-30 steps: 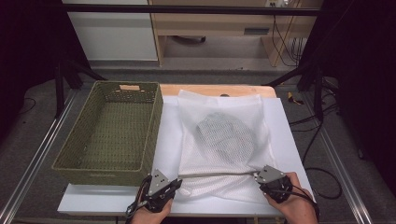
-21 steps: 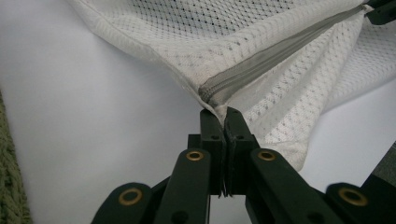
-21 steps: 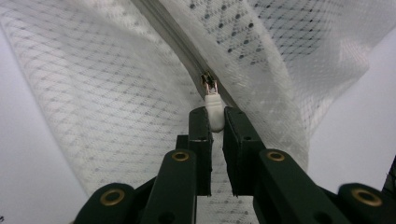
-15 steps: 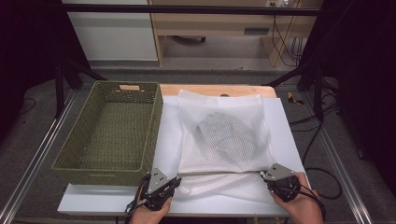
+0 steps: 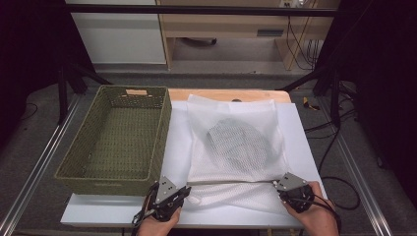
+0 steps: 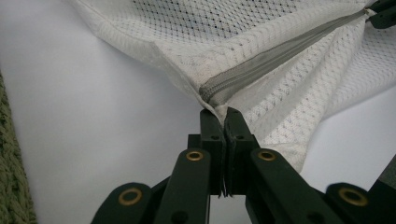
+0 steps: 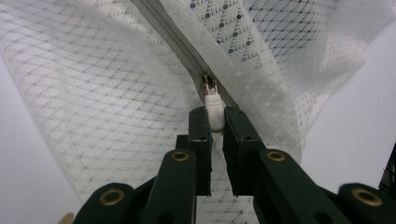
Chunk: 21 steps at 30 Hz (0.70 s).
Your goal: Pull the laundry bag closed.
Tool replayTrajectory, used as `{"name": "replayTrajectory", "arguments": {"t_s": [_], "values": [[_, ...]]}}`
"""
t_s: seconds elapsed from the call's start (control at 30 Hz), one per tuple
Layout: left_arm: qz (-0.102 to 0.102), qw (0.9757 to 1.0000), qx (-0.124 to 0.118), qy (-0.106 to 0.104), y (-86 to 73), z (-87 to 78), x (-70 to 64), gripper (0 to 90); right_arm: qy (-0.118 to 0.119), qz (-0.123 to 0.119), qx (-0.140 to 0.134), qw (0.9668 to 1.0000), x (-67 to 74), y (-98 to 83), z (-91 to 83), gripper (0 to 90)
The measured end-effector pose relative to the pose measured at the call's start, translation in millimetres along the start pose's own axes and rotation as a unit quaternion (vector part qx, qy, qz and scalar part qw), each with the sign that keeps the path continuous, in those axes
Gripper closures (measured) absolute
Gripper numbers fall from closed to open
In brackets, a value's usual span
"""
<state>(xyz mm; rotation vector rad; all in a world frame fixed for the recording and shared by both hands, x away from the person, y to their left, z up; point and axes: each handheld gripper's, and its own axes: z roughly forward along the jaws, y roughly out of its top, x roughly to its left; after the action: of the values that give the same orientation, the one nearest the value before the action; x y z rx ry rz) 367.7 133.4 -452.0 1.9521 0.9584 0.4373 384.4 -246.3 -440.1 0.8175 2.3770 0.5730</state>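
My left fingers pinch the mesh bag's corner at lower left; right fingers clamp the zipper pull, lower right.

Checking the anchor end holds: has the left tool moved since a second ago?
No. The left tool stays beside the basket's near right corner, clamped on the bag's zip end.

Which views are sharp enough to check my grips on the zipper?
Left gripper view: zipper end sharp at the jaws, far mesh soft. Right gripper view: pull tab crisp, evenly lit. High view: dim surround, both grippers small, detail lost.
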Motion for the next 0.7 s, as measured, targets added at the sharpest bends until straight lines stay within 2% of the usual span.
{"name": "replayTrajectory", "arguments": {"t_s": [0.2, 0.37, 0.7], "values": [[0.006, 1.0000, -0.001, 0.004, 0.5, -2.4, 0.4, 89.0, 0.002, -0.009, 0.004, 0.9999, 1.5, 0.6, -0.5, 81.9], [0.002, 0.9999, -0.002, 0.010, 0.5, -5.6, 4.4, 89.1, -0.005, -0.019, 0.010, 0.9998, 2.0, 1.3, -3.0, 81.9], [0.000, 0.9999, 0.001, 0.013, -1.4, -5.8, 6.9, 89.0, -0.018, -0.002, 0.013, 0.9998, -7.1, -8.6, -10.4, 81.9]]}}
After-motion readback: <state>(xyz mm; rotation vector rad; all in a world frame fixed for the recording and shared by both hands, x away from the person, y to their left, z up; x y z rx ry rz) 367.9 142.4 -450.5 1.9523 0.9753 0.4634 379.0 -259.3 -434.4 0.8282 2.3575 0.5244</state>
